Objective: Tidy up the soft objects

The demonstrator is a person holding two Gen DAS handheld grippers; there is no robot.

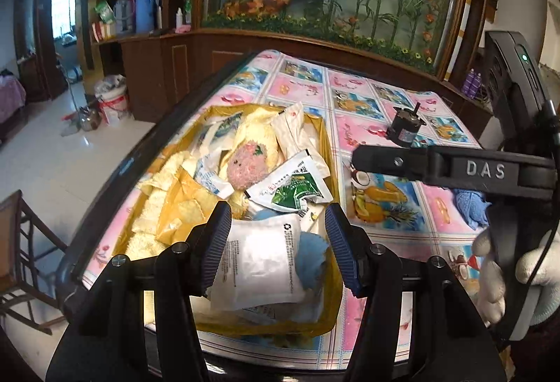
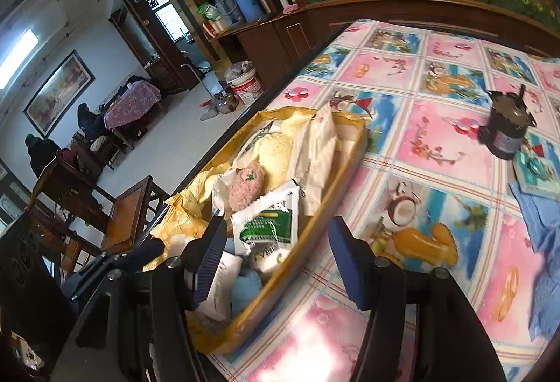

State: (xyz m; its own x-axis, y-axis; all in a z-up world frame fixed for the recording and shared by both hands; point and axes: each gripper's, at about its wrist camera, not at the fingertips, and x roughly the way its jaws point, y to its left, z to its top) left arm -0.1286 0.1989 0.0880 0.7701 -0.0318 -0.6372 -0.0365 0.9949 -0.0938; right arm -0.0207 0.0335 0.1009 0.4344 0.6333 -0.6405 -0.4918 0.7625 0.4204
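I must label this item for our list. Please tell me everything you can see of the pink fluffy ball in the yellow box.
The pink fluffy ball is a round plush piece with fuzzy fabric and a small green and pink mark on top. It lies in the middle of the yellow box, resting on a pale yellow plush item. A green and white packet leans against its near side, and white packets surround it. Neither gripper touches it.

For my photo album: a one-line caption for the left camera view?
Open left gripper hovering over a yellow-lined box stuffed with packets and soft toys.
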